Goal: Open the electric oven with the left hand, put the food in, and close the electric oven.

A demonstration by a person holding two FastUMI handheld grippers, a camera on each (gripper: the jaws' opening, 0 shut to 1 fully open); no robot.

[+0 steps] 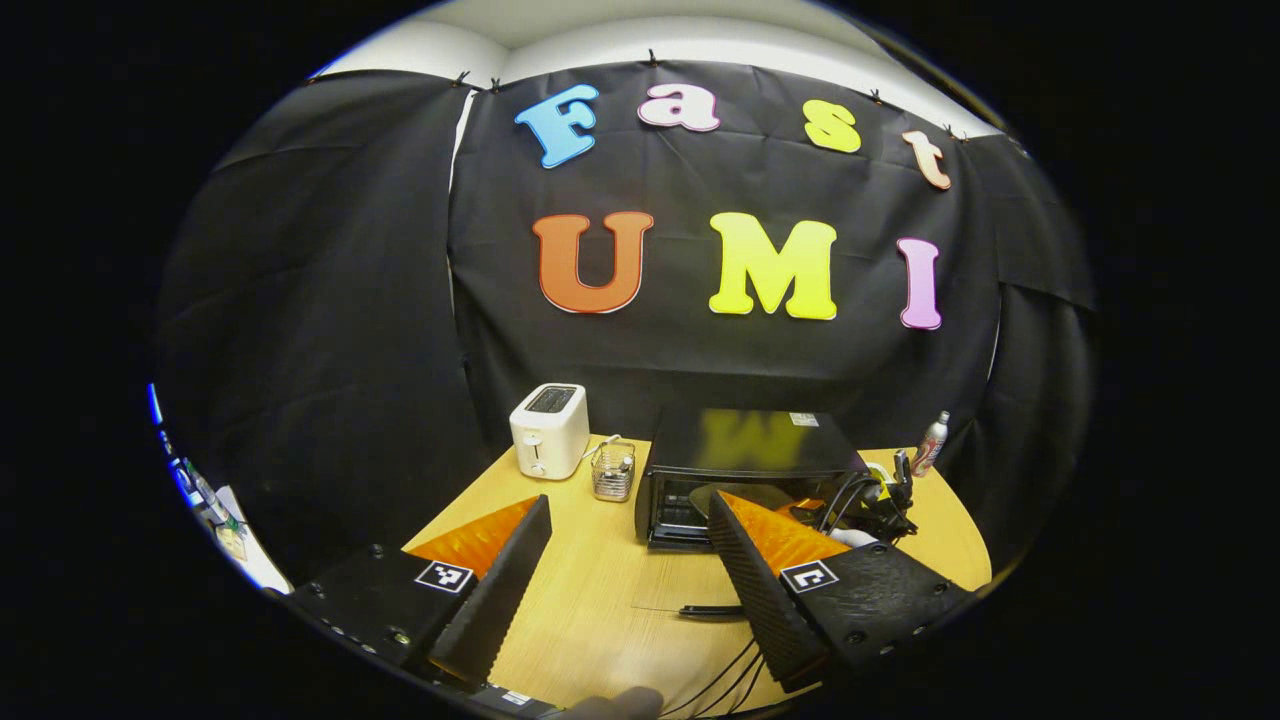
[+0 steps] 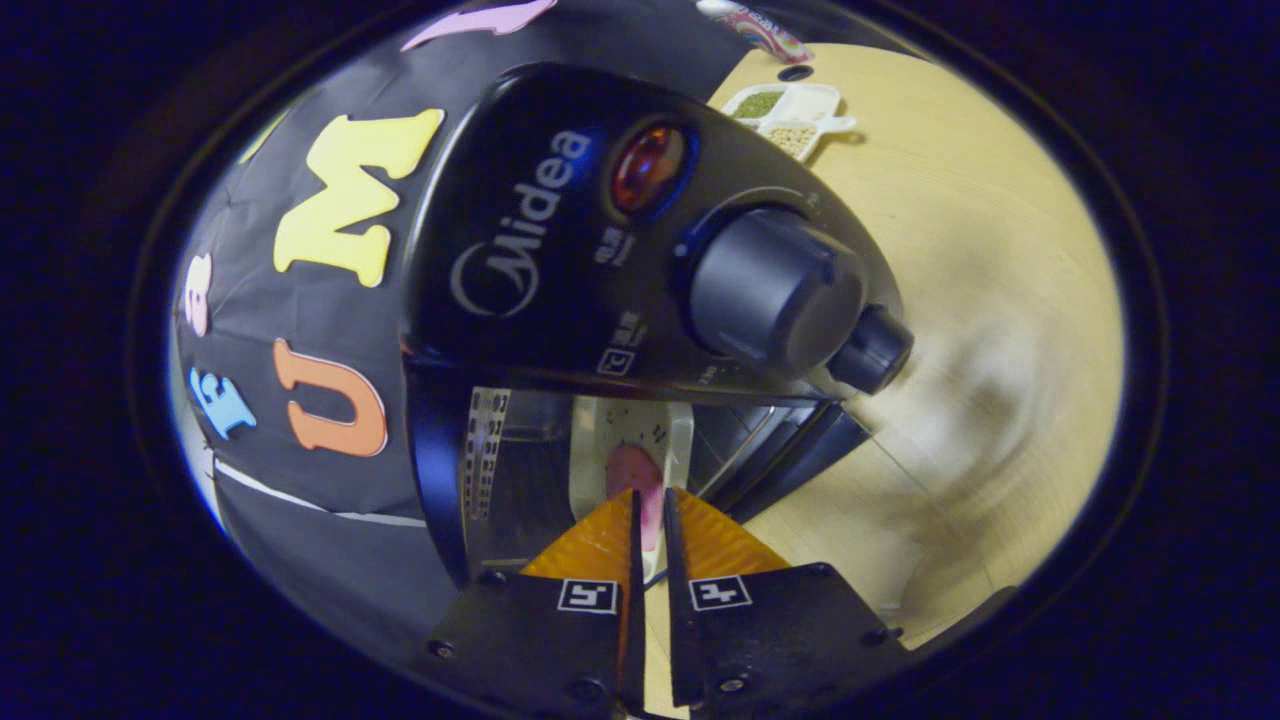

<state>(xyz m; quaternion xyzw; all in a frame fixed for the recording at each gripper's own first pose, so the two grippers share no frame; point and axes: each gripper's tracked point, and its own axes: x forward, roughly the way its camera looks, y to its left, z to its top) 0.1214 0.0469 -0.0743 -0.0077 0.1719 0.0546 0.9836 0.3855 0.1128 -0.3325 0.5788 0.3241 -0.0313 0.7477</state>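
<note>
The black electric oven (image 1: pixel 745 445) stands at the back of the wooden table (image 1: pixel 600 600), its door down and the door's handle (image 1: pixel 712 610) lying towards me. My left gripper (image 1: pixel 628 500) hangs open in front of the oven with nothing between its fingers. In the right gripper view the oven's control panel (image 2: pixel 560 250) and knob (image 2: pixel 775 290) loom close. My right gripper (image 2: pixel 650 510) is shut on the rim of a white plate (image 2: pixel 625 425) carrying a pink piece of food (image 2: pixel 630 470), and the plate sits in the oven's opening. That gripper (image 1: pixel 880 505) also shows at the oven's right side.
A white toaster (image 1: pixel 549 430) and a small wire basket (image 1: pixel 613 470) stand left of the oven. A bottle (image 1: pixel 930 443) stands at the table's far right. A divided white dish of beans (image 2: pixel 790 115) lies beyond the oven. Cables trail across the table's near edge.
</note>
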